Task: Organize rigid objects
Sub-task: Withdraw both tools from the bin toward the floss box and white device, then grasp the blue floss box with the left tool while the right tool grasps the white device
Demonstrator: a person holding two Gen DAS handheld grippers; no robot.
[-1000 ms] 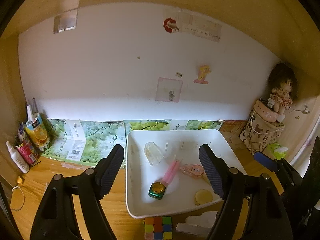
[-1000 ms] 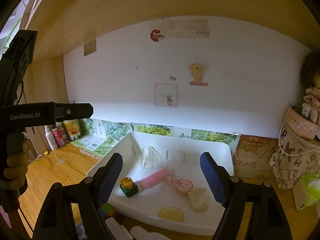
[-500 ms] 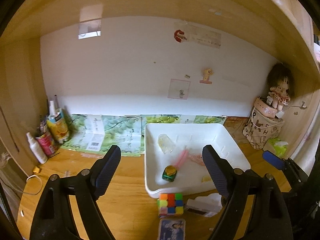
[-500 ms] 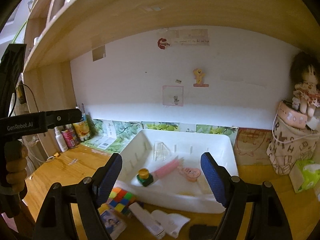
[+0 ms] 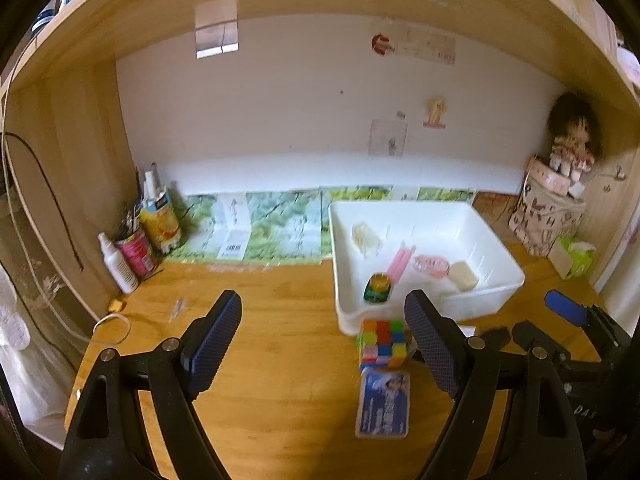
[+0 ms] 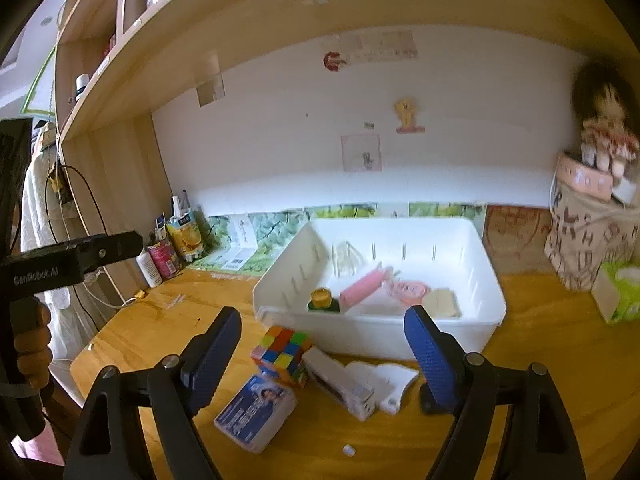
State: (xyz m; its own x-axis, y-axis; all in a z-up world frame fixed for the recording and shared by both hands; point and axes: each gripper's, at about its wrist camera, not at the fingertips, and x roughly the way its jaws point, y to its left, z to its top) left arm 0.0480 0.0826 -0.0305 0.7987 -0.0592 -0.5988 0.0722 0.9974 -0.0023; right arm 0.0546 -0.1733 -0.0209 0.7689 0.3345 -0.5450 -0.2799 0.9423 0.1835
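A white bin (image 5: 496, 240) (image 6: 490, 264) stands on the wooden desk and holds a green-and-gold jar (image 5: 378, 286), a pink tube (image 6: 362, 288), a pink round case (image 6: 412, 292), a cream block (image 5: 464, 275) and a clear cup (image 5: 365, 236). In front of it lie a colour cube (image 5: 385, 343) (image 6: 285, 352), a blue-white box (image 5: 383, 404) (image 6: 256, 412), a white oblong item (image 6: 340, 382) and a white flat piece (image 6: 394, 384). My left gripper (image 5: 326, 338) and right gripper (image 6: 322, 350) are both open and empty, held back above these items.
Bottles and cans (image 5: 140, 240) stand at the back left by the side wall. A patterned bag with a doll (image 6: 592, 232) and a green tissue pack (image 6: 618, 292) are at the right. A shelf runs overhead. A white cable (image 5: 108, 322) lies at the desk's left edge.
Both grippers have pulled back and up from over the bin. The cube, the box and the white items in front of the bin have come into view. Both stay open.
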